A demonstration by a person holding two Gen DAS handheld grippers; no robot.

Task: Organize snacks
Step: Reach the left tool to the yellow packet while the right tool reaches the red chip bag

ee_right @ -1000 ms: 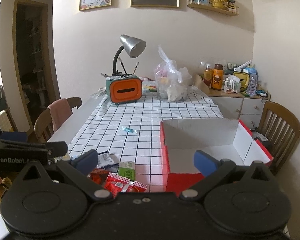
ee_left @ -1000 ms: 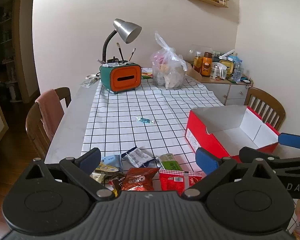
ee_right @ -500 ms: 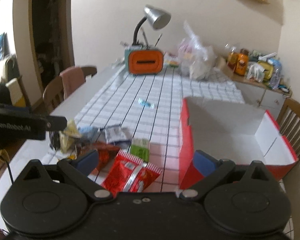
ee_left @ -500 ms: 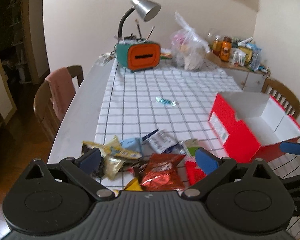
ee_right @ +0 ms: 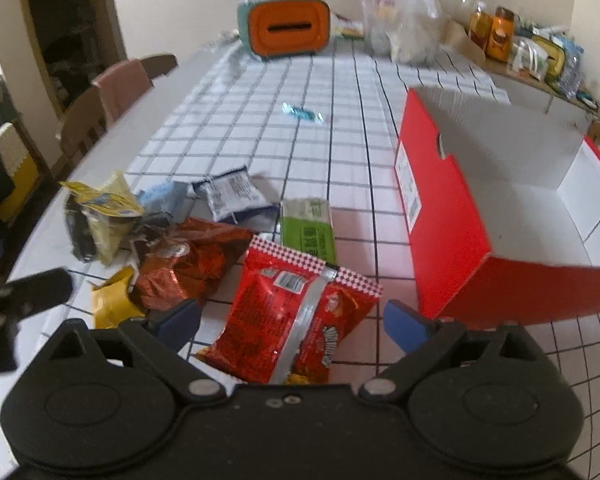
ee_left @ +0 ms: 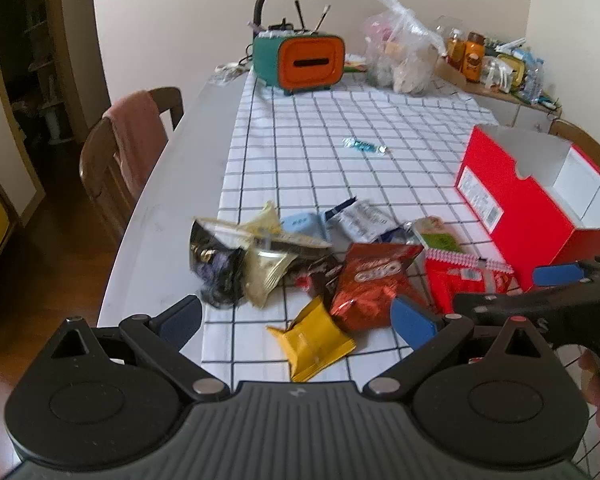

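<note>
The red snack bag lies on the table directly ahead of the right gripper, between its wide fingers, which are closing without touching it. Its long axis runs roughly along them. The left gripper hangs open over the yellow packet. Bag lettering is unreadable. The red box stands just right.

Snack pile on table, left of box.
</note>
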